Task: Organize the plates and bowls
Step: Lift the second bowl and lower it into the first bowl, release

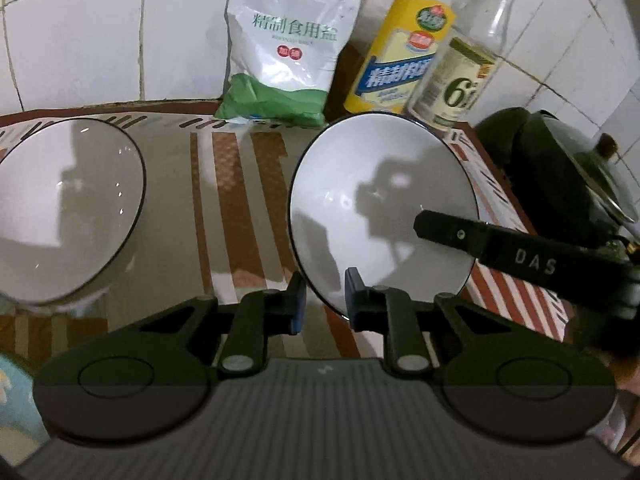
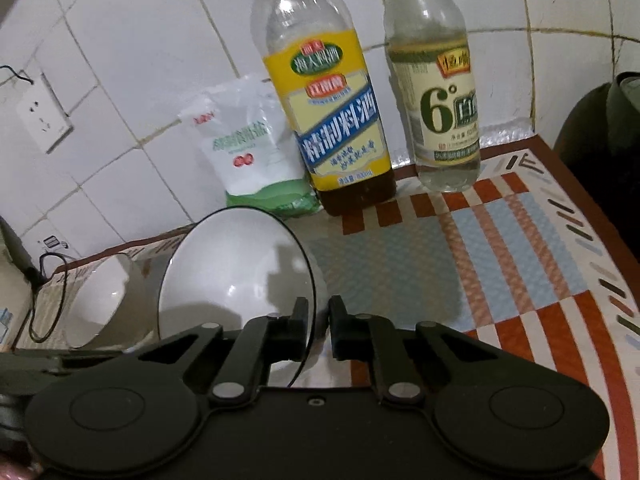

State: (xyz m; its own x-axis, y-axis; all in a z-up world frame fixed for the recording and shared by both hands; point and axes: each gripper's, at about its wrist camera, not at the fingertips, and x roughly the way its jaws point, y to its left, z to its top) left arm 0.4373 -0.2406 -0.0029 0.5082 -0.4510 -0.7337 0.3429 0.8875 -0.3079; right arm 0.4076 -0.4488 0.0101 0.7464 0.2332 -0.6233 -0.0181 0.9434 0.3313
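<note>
Right wrist: vinegar bottle (image 2: 440, 120) label reads "6°".

"DAS" – right gripper (image 1: 436, 226); "6°" – bottle (image 2: 440, 112)

Dim indoor light with a greenish cast. Hard shadows fall inside the nearer bowl (image 1: 380, 208); small glints speckle its glaze. Fisheye bends the wall tiles (image 2: 132, 92), and labels blur.

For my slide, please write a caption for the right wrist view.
Right gripper shut on the rim of a white bowl, with two bottles behind.
</note>
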